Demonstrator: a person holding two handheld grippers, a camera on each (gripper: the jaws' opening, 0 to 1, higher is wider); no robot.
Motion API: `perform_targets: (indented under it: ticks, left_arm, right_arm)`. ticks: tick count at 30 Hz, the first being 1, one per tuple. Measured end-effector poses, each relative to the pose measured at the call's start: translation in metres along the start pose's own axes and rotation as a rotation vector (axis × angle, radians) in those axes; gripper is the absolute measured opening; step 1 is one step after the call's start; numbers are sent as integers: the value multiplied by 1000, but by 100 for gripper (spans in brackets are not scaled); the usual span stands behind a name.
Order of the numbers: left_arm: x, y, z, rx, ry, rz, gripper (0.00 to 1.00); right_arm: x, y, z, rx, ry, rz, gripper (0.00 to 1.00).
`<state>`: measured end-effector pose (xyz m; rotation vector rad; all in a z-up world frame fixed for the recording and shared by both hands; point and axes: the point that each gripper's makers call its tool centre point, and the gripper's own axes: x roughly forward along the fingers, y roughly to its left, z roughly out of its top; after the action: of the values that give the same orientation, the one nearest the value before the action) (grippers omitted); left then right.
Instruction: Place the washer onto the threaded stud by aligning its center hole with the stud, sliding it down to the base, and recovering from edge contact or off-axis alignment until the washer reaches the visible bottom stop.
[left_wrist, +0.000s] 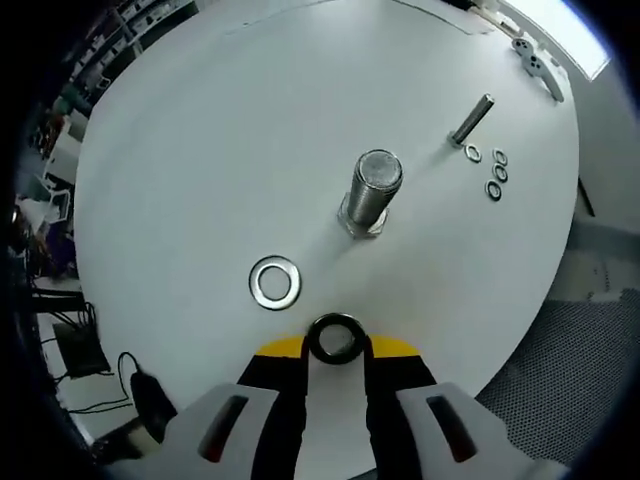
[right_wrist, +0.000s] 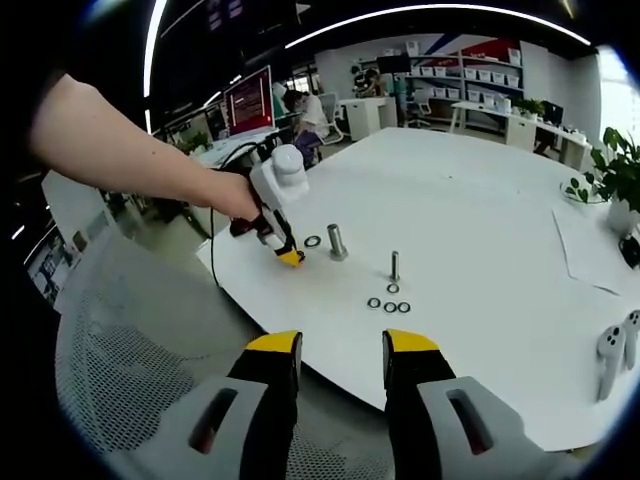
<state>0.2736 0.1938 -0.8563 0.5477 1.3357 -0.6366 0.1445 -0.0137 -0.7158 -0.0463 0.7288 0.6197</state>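
My left gripper (left_wrist: 335, 348) is shut on a dark ring washer (left_wrist: 335, 338), pinched between its yellow tips just above the white table (left_wrist: 200, 160). Ahead of it stands the thick threaded stud (left_wrist: 371, 190), upright on its hex base, a short way beyond the held washer. A second, shiny washer (left_wrist: 275, 282) lies flat on the table left of the jaws. In the right gripper view, the left gripper (right_wrist: 290, 257) is held by a person's hand near the stud (right_wrist: 337, 241) and the flat washer (right_wrist: 313, 241). My right gripper (right_wrist: 340, 350) hangs open off the table's near edge, holding nothing.
A thin bolt (left_wrist: 472, 120) stands beyond the stud with three small washers (left_wrist: 487, 172) beside it. White controllers (right_wrist: 612, 350) lie at the table's right edge, near a paper sheet and a potted plant (right_wrist: 610, 175). A mesh chair (right_wrist: 130, 350) is below the table edge.
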Motion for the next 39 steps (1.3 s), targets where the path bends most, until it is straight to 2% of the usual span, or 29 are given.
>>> perform_targets:
  ticks: [16, 24, 32, 39]
  left_arm:
    - [-32, 2, 25, 63, -44, -21, 19]
    - [-51, -1, 47, 95, -80, -40, 19]
    - [-55, -7, 70, 133, -105, -50, 19]
    - [-53, -13, 79, 158, -106, -58, 19]
  right_arm:
    - [1, 1, -1, -6, 9, 7, 35]
    - [1, 1, -2, -6, 10, 6, 35]
    - [1, 0, -1, -6, 9, 2, 35]
    - [0, 0, -1, -6, 7, -1, 35]
